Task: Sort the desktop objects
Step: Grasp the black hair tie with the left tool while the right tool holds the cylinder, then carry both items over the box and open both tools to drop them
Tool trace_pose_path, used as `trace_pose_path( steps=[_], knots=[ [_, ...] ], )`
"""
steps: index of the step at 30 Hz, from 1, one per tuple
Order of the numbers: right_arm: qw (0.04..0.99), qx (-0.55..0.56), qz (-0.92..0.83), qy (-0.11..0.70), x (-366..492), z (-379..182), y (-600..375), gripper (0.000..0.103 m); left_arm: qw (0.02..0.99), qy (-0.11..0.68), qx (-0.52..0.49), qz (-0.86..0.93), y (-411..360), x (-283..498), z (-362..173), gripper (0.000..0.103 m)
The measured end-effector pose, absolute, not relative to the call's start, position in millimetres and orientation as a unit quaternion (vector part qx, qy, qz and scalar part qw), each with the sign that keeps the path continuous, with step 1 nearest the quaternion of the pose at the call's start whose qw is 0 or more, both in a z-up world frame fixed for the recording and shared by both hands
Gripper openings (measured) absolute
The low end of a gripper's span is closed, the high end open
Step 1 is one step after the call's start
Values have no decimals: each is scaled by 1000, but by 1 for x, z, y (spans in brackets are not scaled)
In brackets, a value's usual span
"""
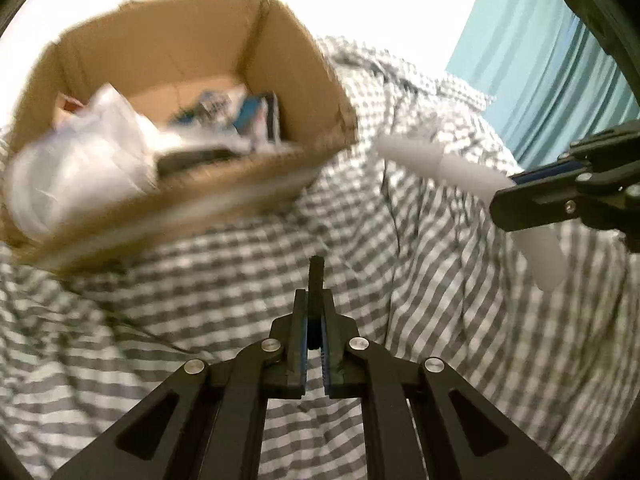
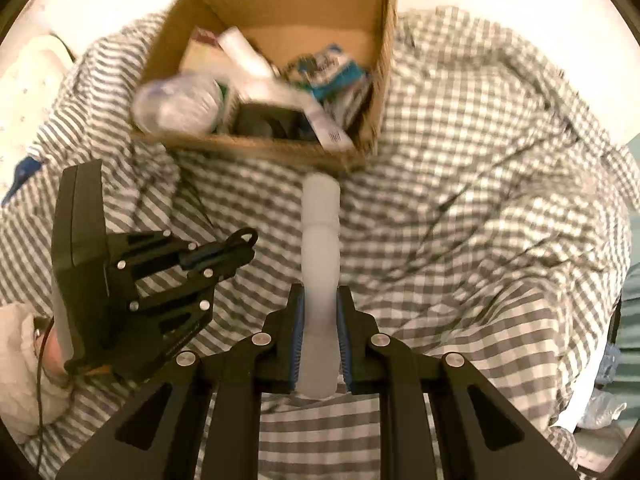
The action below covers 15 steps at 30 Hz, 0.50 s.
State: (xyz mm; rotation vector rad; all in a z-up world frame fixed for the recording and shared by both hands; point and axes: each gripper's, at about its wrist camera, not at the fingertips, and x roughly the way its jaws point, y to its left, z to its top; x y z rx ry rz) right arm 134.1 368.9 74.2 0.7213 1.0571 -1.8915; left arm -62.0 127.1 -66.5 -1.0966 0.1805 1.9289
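cardboard box [image 2: 276, 12], upper middle of your right view, already holds a heap of sorted bits, so much looks done. your right gripper [image 2: 320, 320] clamps a white tube [image 2: 320, 216], raised just short of the box; it has yet to go in. left gripper [image 1: 316, 320] pinches a small dark clip [image 1: 316, 276]. only the right view shows the clip's looped end and bare checked cloth [image 2: 460, 160] lower right.

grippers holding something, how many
2. The left gripper is shut on a thin black clip-like thing; the right gripper is shut on a white tube, both above the checked cloth.
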Motion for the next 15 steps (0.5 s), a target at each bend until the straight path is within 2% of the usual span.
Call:
trace_pose_path(
  steps=[8, 15],
  knots=[
    [472, 238, -755, 388, 181, 97, 356, 15, 393, 89, -389, 829, 95, -88, 13, 5],
    [499, 188, -756, 379, 197, 121, 321, 15, 351, 128, -348, 860, 86, -138, 45, 5]
  ],
)
